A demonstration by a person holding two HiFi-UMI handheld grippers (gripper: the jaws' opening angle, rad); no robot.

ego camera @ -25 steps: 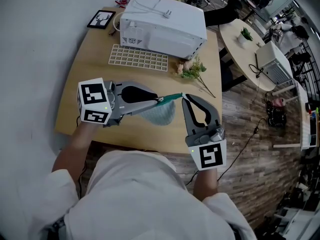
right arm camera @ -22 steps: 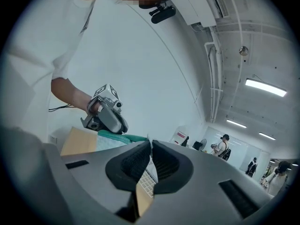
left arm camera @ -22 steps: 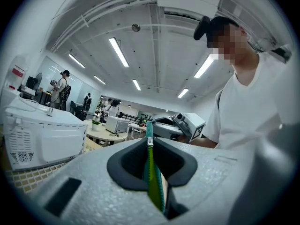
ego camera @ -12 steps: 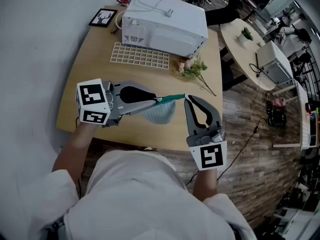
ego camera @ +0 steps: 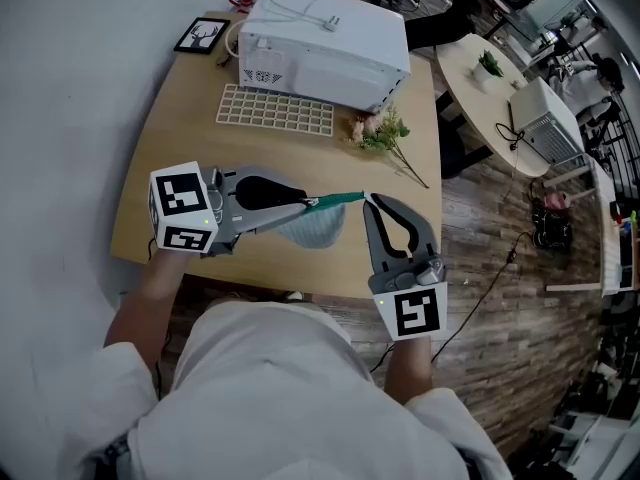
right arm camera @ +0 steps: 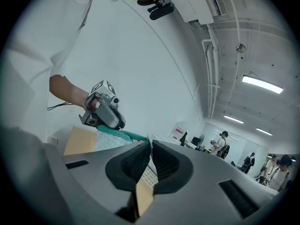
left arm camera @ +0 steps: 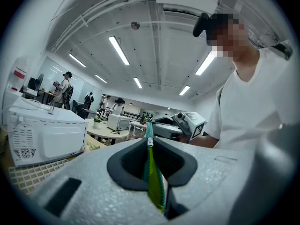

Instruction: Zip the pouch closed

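Pinching the pouch by its teal zip band, your left gripper has its jaws pressed together on the fabric. In the left gripper view the green-and-teal strip runs upright through the closed pads. The gripper lies about level and points right across the near part of the table. The pouch's pale mesh body hangs below the band, just over the tabletop.

Your right gripper points away from you. Its jaws are closed tip to tip just where the right end of the zip band arrives. The right gripper view shows the pads meeting, but I cannot tell whether a zip pull is caught between them.

Farther off on the table, a white grid tray lies flat, with a white microwave behind it. A sprig of flowers lies right of the tray. A small framed picture lies at the far left corner.
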